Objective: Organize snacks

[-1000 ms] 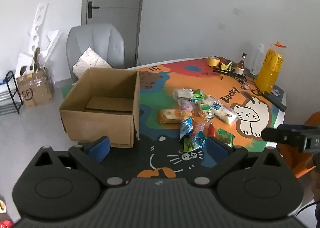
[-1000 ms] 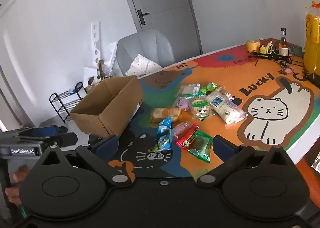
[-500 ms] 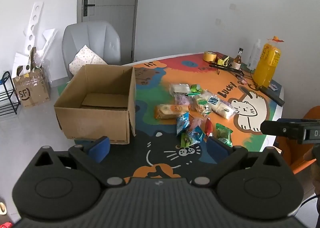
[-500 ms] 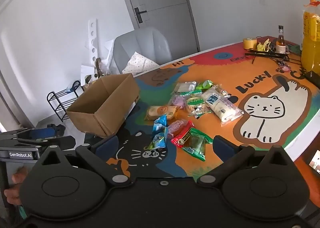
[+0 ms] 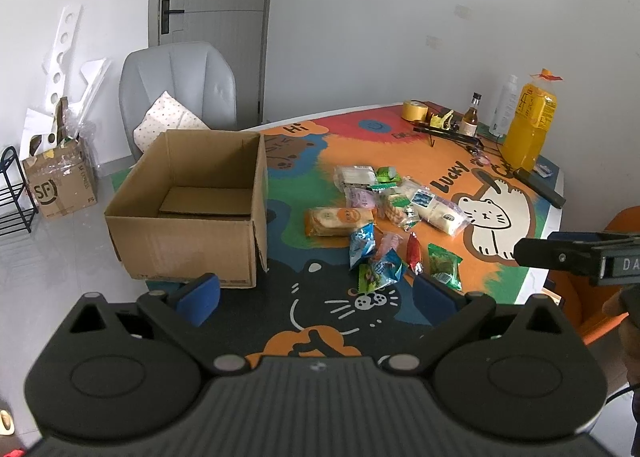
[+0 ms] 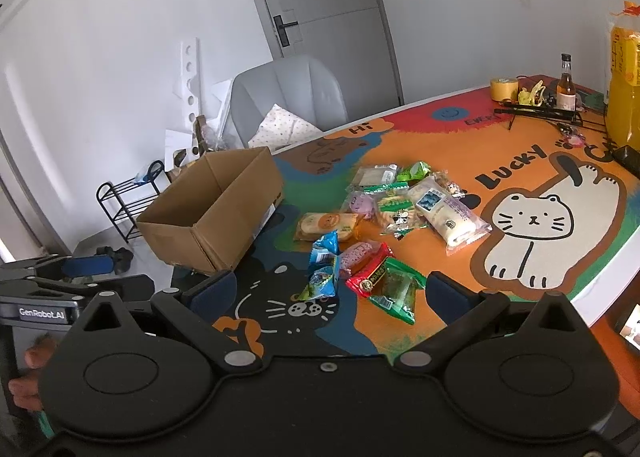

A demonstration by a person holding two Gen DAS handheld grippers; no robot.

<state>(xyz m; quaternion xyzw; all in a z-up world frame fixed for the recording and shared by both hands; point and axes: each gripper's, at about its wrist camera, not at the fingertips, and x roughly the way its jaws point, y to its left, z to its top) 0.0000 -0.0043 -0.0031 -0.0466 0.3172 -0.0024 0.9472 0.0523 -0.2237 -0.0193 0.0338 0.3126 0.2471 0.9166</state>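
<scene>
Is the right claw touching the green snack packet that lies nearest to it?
Apart. In the right wrist view the right claw hangs open above the table, and the green snack packet lies flat below, between its fingers.

Right gripper (image 6: 330, 293) fingers spread, empty, above colourful cartoon-cat worktop (image 6: 532, 177); scattered plastic snack packets (image 6: 384, 229) beside open brown cardboard box (image 6: 212, 213).

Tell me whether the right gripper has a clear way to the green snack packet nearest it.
Probably yes: the right gripper is open, holds nothing, and the green snack packet lies uncovered on the table edge just ahead.
</scene>
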